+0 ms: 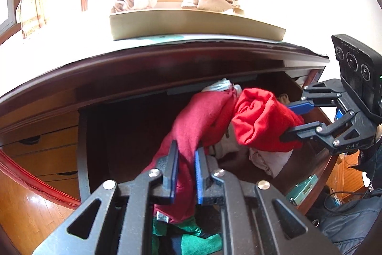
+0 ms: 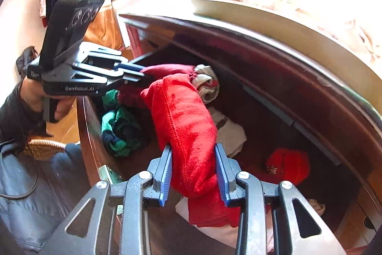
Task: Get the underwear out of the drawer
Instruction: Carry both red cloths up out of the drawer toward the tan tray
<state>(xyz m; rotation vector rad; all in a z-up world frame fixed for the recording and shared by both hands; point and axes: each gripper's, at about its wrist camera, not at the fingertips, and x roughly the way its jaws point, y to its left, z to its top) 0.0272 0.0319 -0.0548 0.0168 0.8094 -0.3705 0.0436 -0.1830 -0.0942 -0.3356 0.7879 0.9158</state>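
Observation:
An open dark wooden drawer [image 1: 83, 147] holds a heap of clothes. My left gripper [image 1: 186, 154] is shut on a dark red garment [image 1: 200, 116] and holds it above the drawer; it also shows in the right wrist view [image 2: 140, 73]. My right gripper [image 2: 193, 154] is shut on bright red underwear [image 2: 186, 121], lifted over the drawer [image 2: 88, 130]. In the left wrist view the right gripper [image 1: 290, 121] grips the same bright red underwear [image 1: 260, 121]. The two red pieces touch at the top.
Green cloth [image 1: 200, 240] and pale garments [image 1: 265, 161] lie in the drawer, with another red piece [image 2: 289, 166] at the right. A tan box [image 1: 191, 23] sits on the dresser top. Wooden floor [image 1: 31, 207] and a wicker basket [image 2: 43, 147] lie beside the dresser.

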